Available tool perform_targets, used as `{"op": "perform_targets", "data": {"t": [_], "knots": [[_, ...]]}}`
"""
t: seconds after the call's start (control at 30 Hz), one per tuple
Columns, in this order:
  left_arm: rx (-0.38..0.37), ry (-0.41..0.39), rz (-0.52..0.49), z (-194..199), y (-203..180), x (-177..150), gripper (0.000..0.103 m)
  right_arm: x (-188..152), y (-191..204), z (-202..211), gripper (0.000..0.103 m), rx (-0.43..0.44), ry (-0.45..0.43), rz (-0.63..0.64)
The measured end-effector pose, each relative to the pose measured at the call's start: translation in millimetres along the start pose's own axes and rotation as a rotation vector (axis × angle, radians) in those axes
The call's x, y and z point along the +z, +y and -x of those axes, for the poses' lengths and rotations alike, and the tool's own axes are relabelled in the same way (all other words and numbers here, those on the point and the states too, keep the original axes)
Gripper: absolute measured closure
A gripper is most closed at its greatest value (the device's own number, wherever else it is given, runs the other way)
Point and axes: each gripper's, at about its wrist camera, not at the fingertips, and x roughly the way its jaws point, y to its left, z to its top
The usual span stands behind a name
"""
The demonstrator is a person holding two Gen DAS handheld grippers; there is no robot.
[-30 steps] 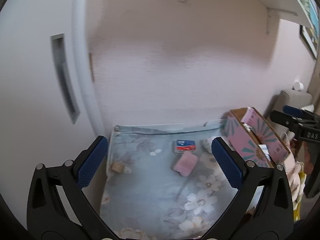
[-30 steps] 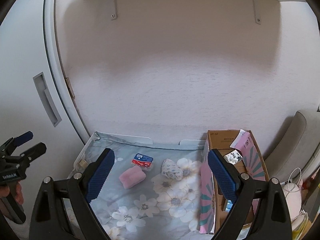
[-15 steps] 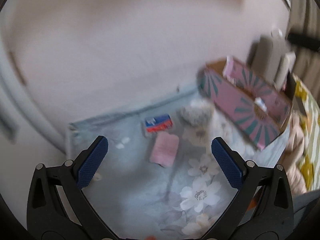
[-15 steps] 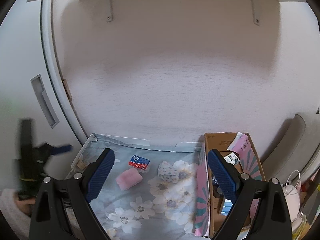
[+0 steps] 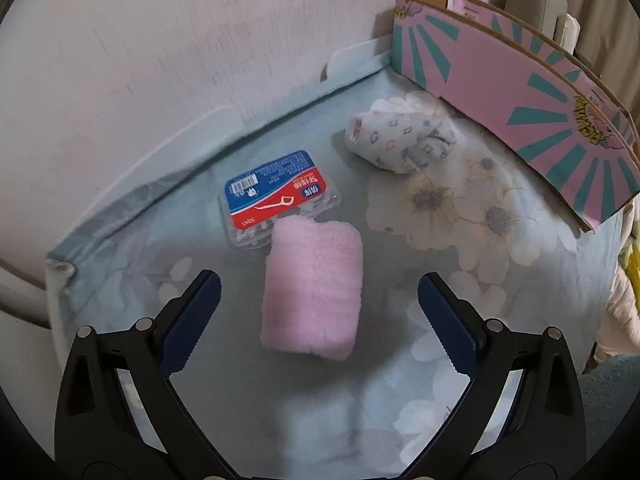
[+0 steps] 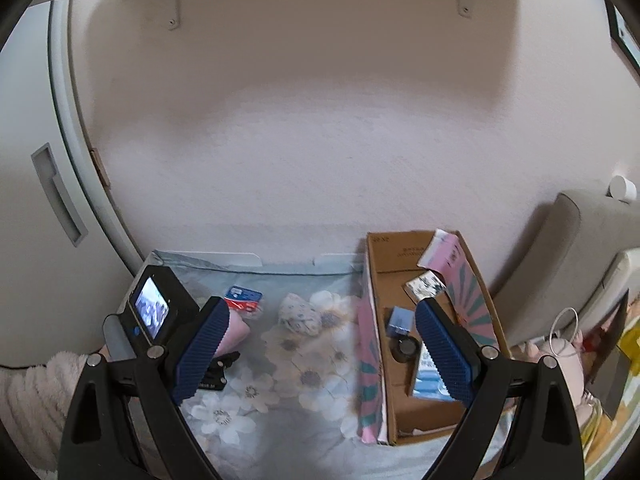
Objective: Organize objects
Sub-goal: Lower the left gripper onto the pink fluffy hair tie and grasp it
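The left gripper (image 5: pixel 319 312) hovers with jaws spread wide and empty, straddling the near end of the pink rolled towel (image 5: pixel 314 290), likely lined up to pinch it across its width. The towel lies on the floral bedsheet (image 5: pixel 460 240), long axis running 12 to 6 o'clock, its far end touching the floss-pick pack (image 5: pixel 276 196). A patterned cloth bundle (image 5: pixel 400 140) sits at 1 o'clock, near the pink cardboard box (image 6: pixel 404 276). The right gripper (image 6: pixel 320 344) waits above, jaws open, holding nothing.

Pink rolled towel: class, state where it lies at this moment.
In the left wrist view the pink rolled towel lies on the floral sheet between the open left tool's fingers, its far end at the floss pick box.
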Motion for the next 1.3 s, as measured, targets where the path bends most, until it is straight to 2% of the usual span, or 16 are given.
{"op": "perform_targets", "data": {"t": [0.17,0.33,0.43,0.7,0.9,1.1,1.3], "knots": [[-0.069,0.059,0.044,-23,10,2,0.023,-6,-6,3,0.010,-0.026,0.012,-0.015],[-0.078,0.079,0.049,-32,11,3,0.048,-10,-9,4,0.010,-0.046,0.025,-0.027],[-0.069,0.080,0.041,-34,12,5,0.056,-12,-11,4,0.010,-0.052,0.029,-0.036],[-0.085,0.070,0.059,-29,17,6,0.059,-10,-15,3,0.010,-0.048,0.026,-0.060],[-0.080,0.028,0.079,-9,19,9,0.059,-10,-17,4,0.010,-0.042,0.008,-0.062],[-0.070,-0.045,0.104,32,22,16,0.059,-6,-16,7,0.010,-0.028,-0.018,-0.065],[-0.027,-0.167,0.151,96,23,26,0.059,-3,-12,7,0.010,-0.022,-0.033,-0.063]]}}
